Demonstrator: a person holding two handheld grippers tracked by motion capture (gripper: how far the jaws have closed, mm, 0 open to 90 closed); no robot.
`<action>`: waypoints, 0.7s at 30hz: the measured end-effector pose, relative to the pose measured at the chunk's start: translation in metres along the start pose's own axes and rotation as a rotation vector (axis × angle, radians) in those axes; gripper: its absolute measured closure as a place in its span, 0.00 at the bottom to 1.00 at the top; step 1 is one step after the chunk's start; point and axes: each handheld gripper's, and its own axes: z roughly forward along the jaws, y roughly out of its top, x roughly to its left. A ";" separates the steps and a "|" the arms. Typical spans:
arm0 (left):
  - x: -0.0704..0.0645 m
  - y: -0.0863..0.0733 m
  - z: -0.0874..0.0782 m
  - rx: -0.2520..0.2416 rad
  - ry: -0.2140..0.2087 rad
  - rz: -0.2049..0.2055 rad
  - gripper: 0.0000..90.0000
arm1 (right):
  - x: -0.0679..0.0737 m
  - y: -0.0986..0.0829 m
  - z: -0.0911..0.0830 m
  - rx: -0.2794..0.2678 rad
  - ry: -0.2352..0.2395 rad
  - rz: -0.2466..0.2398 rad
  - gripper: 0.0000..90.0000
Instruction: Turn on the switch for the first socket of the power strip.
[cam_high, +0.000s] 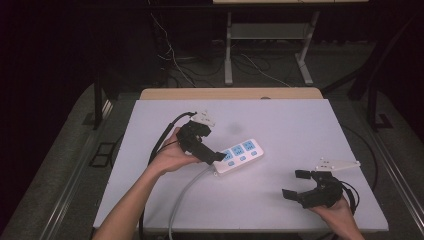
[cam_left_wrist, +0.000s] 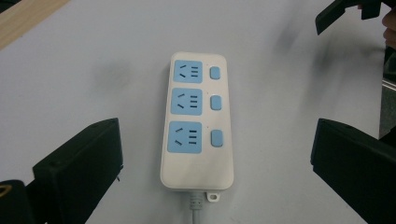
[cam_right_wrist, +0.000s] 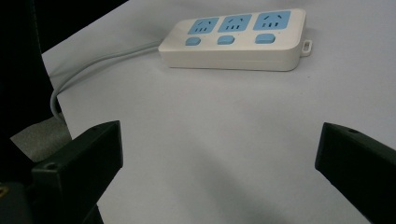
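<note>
two grippers work over a white table (cam_high: 300, 125) that takes up the middle of the high view. near the centre of that frame lies a white power strip (cam_high: 239, 155), tilted so its far end points to the upper right; it carries three blue sockets (cam_left_wrist: 186, 103) in a row with a small blue switch (cam_left_wrist: 215, 103) beside each. its grey cord (cam_high: 182, 197) leaves the lower-left end and runs down off the bottom edge of the table.

the left gripper (cam_high: 212, 152), held in the left hand (cam_high: 172, 156), sits left of centre, its tip at the cord end of the strip. in the left gripper view its black jaws stand wide apart at the lower left and lower right corners, the strip lying lengthwise between them in the middle of the frame, untouched by either; whether the gripper touches the strip anywhere i cannot tell.

the right gripper (cam_high: 296, 184), held in the right hand (cam_high: 337, 212), is at the lower right of the high view, well apart from the strip. its jaws are spread too, with bare table between them, and the strip shows near the top of the right gripper view, the cord trailing off to the left.
</note>
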 end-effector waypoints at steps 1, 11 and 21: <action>0.001 0.001 0.001 0.003 -0.001 0.002 0.01 | 0.000 0.000 0.000 0.000 0.000 0.000 0.00; 0.007 0.007 0.014 0.027 -0.016 0.007 0.09 | 0.000 0.000 0.000 0.000 0.001 -0.001 0.00; 0.011 0.007 0.025 0.044 -0.039 0.014 0.26 | 0.000 0.000 -0.001 0.000 0.003 -0.002 0.00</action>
